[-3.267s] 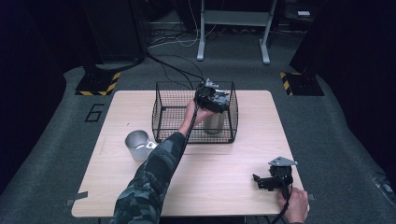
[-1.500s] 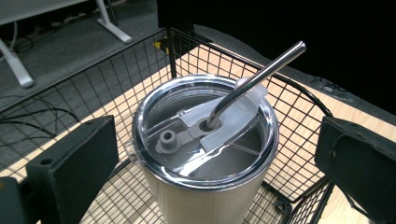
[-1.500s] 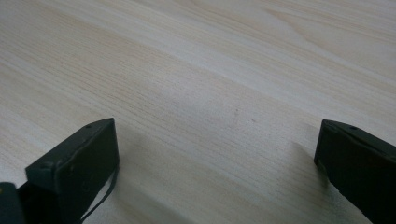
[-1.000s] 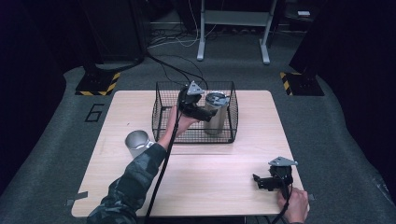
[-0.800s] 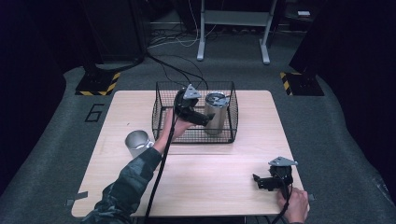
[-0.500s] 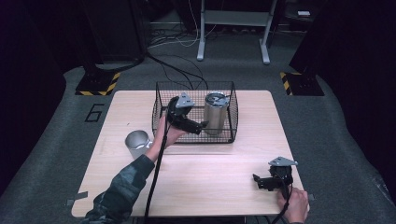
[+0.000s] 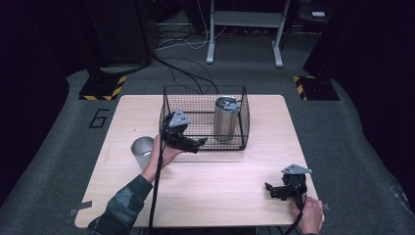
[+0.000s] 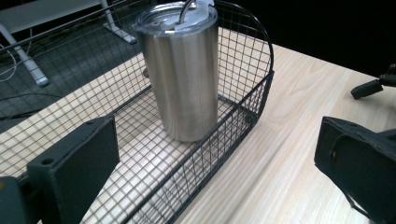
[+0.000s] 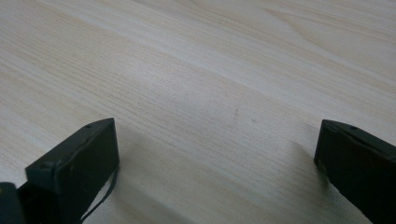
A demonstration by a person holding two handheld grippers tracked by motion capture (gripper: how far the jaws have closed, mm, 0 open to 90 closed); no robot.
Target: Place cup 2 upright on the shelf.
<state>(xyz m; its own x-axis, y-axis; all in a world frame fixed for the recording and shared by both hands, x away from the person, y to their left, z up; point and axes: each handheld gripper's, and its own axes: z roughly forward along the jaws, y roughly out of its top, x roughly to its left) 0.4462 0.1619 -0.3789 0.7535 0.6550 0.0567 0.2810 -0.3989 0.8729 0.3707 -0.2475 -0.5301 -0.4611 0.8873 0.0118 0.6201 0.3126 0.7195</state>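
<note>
While tumbler [image 7: 226, 118] stands upright in basket [image 7: 203, 147], left gripper [image 7: 195, 145] gapes nearby.

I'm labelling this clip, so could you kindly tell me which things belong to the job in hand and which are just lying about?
In the job:
- lidded steel tumbler, upright in the wire basket
- left claw, open, beside the basket

Lying about:
- small steel cup
- right claw, open, low over the table

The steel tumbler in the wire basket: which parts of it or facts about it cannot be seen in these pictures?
- Contents of the steel tumbler: hidden by its lid in both the high view and the left gripper view.
- Lid top: cut off by the upper edge, left gripper view.
- Far side: hidden by its own body.
- Base: blurred behind the wire basket, high view.
</note>
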